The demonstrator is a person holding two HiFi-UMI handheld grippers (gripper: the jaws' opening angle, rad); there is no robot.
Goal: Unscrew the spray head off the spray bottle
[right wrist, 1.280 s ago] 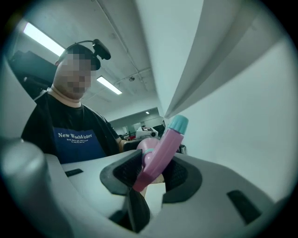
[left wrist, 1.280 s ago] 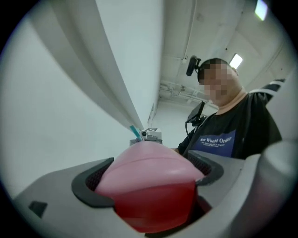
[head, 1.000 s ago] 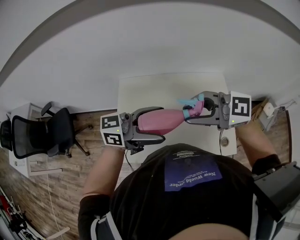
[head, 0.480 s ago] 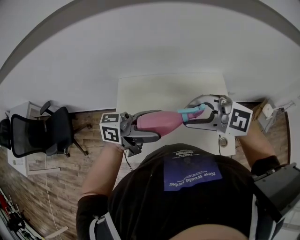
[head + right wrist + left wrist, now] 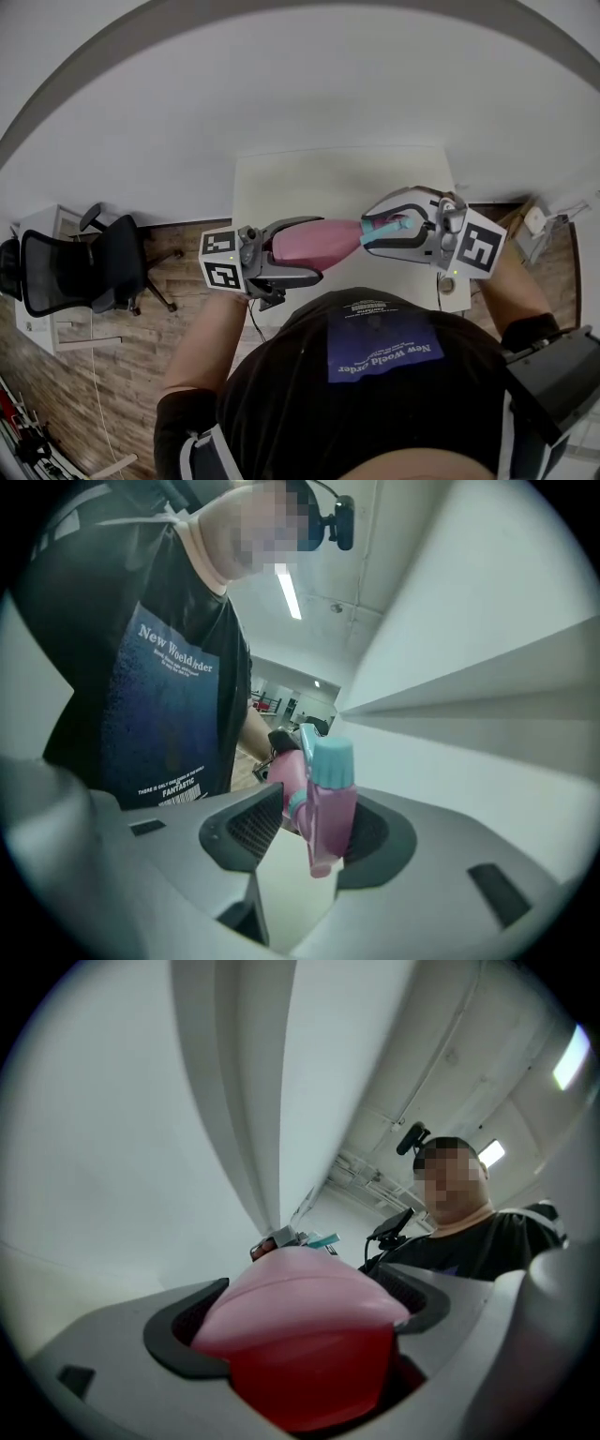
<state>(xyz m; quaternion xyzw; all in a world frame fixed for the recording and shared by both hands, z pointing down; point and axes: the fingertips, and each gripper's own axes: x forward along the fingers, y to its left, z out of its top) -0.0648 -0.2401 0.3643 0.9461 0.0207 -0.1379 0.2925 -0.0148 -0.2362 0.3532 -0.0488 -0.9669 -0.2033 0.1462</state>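
Note:
A pink spray bottle [image 5: 314,241] is held level in the air over the front edge of a white table [image 5: 309,178]. My left gripper [image 5: 312,251] is shut on the bottle's wide body, whose red-pink base [image 5: 300,1335] fills the space between the jaws [image 5: 305,1314]. My right gripper [image 5: 373,231] comes in from the right and is shut on the spray head [image 5: 386,228]. In the right gripper view, the pink head with its teal nozzle cap [image 5: 332,761] sits pinched between the two black pads [image 5: 319,832]. The bottle's neck is hidden behind the head.
A black office chair [image 5: 66,272] stands on the wooden floor at the left. A small round object [image 5: 448,282] lies at the table's right front corner. White walls rise behind the table. The person's dark T-shirt [image 5: 375,375] is close below both grippers.
The right gripper has rolled about its own line with the spray head in it; its marker cube has tilted, and the teal nozzle, which stuck out to the upper left, now lies between the jaws. The left gripper stayed put.

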